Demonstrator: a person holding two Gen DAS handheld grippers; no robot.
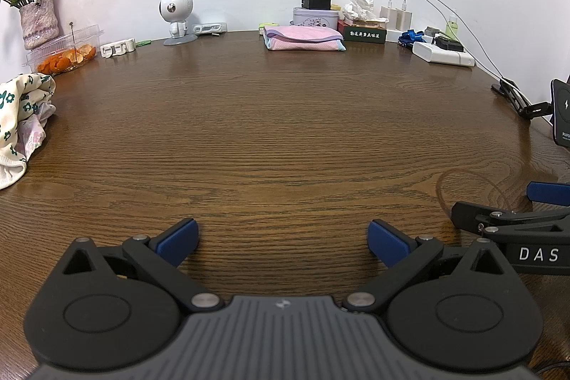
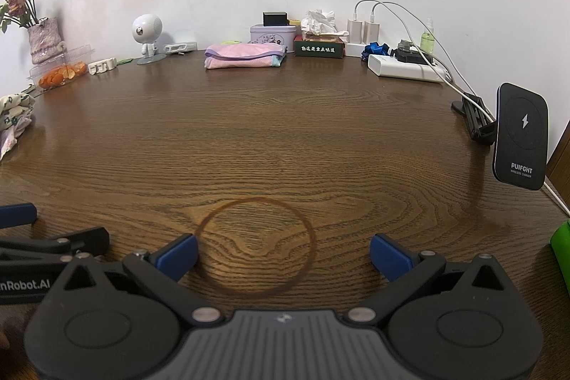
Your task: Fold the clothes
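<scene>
**Clothes lie far to my left, nothing in hand yet**

Clothes — a crumpled heap of cream fabric with green flowers over something pale lilac — sit at the left edge of the table, partly spilling off it. One pink cloth is already folded and parked at the back, against the wall.

My left gripper hovers low over bare wood with its blue pads spread wide, gripping nothing. My right gripper is the same: jaws apart, empty, poised above a dark ring stain. The two sit side by side near the front edge.

What the next move turns on, as I judge it: the heap lies well to the left and somewhat ahead of both tools, so my left hand is the nearer one. I would reach with it first — across and outward — and drag a garment to the open middle. The pile has no clear long axis; it is bunched, and I cannot tell where any hem or sleeve is.
</scene>
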